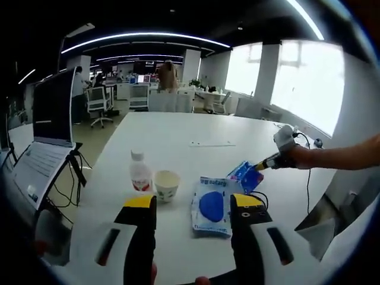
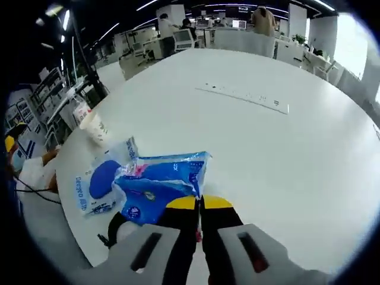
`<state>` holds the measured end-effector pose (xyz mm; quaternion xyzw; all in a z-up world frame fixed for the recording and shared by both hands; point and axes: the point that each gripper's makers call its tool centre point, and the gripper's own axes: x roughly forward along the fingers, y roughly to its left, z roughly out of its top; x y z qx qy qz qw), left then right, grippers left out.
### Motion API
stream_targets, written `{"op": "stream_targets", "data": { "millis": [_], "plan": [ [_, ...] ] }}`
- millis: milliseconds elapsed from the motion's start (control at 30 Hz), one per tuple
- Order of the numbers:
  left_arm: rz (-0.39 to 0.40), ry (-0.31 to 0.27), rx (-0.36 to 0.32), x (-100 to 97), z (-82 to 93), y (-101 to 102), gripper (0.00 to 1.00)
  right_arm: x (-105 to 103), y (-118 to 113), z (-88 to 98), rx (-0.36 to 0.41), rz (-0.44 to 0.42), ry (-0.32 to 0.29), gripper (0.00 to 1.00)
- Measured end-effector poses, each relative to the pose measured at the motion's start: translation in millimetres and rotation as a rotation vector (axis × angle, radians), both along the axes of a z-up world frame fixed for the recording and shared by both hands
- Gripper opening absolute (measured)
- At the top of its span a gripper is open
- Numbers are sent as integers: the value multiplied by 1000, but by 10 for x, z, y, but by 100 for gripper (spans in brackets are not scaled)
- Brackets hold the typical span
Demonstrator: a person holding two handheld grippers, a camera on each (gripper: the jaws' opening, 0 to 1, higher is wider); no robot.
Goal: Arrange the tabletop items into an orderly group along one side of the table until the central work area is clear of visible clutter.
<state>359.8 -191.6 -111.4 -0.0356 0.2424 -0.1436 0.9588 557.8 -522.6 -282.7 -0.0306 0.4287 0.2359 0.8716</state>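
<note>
I am holding the left tongs [image 1: 193,208] low over the near edge of the white worktop [image 1: 196,127], their yellow-tipped jaws standing well apart with nothing between them. Just beyond them a white-and-blue mask packet [image 1: 212,206] is lying flat on the worktop. To its left a paper cup [image 1: 166,184] is standing upright, and just left of that a small bottle [image 1: 140,172] with a white cap and red label is standing, near but not touching the cup as far as I can tell. To the right, my right tongs [image 1: 260,165] are reaching in from my outstretched arm [image 1: 341,155] and pinching a blue wipes pouch [image 1: 245,176], which is overlapping the far right corner of the mask packet.

In the right gripper view, the right tongs [image 2: 199,203] are clamped together on the near edge of the blue wipes pouch [image 2: 160,187]. The mask packet [image 2: 98,181] is lying beside it on the left, with the paper cup [image 2: 95,127] further along near the worktop [image 2: 267,160] edge. A laptop [image 1: 44,139] is sitting open on a stand at the far left.
</note>
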Motion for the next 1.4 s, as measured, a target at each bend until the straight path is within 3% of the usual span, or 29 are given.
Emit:
{"op": "stream_targets", "data": {
  "millis": [133, 200, 500, 1067, 1400],
  "plan": [
    [-8, -3, -1, 17, 6, -22, 50, -70, -142, 14, 18, -100, 12, 0],
    [-10, -2, -1, 20, 0, -27, 50, -50, -260, 0, 19, -122, 14, 0],
    [-20, 3, -2, 32, -9, -69, 50, -250, -366, -107, 45, -201, 59, 0],
    [-25, 21, 11, 18, -58, -51, 49, -302, -391, -276, 18, -173, 90, 0],
    [-30, 29, 1, -4, -118, -75, 49, -279, -420, -297, -35, -84, 78, 5]
  ]
}}
